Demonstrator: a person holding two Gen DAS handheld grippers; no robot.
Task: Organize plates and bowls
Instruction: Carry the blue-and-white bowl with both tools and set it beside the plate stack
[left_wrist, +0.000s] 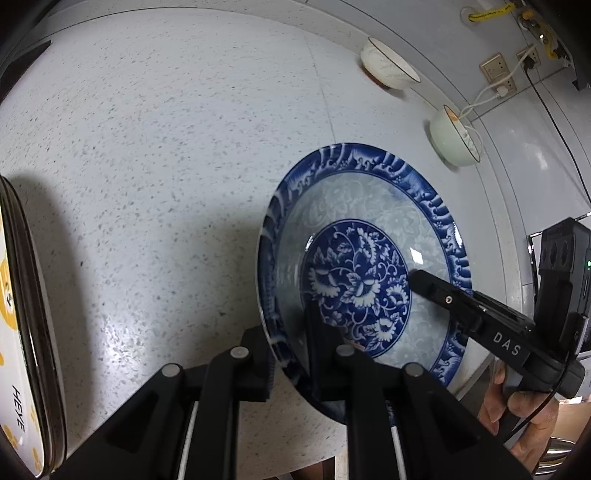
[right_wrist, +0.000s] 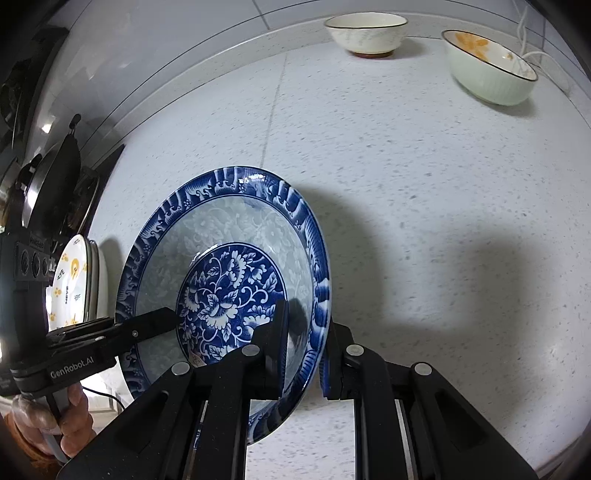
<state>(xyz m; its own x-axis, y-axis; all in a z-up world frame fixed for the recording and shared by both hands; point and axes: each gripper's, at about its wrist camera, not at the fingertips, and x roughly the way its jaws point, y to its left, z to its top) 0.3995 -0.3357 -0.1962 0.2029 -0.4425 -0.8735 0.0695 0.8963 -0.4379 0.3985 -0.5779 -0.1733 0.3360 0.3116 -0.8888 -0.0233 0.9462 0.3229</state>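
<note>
**Two grippers on one blue-and-white plate**

Both pinch the plate (left_wrist: 354, 266) by opposite rim edges, holding it tilted above the speckled table (left_wrist: 166, 147). Left gripper (left_wrist: 291, 354) and right gripper (right_wrist: 306, 354): fingers narrowed onto the rim, one inside, one behind. Judged: glazed ceramic, heavy, rigid, slippery, chip-prone; the rim is the only hold.

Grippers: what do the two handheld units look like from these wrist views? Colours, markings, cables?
Both are matte black plastic with flat slab fingers and silver round pivot pins on the linkages. The right gripper carries white "DAS" lettering, a green indicator light and a black cable beside the bare hand. The left gripper reads "GenRobot.AI" in white, with a black cable below. No sleeves visible.
</note>
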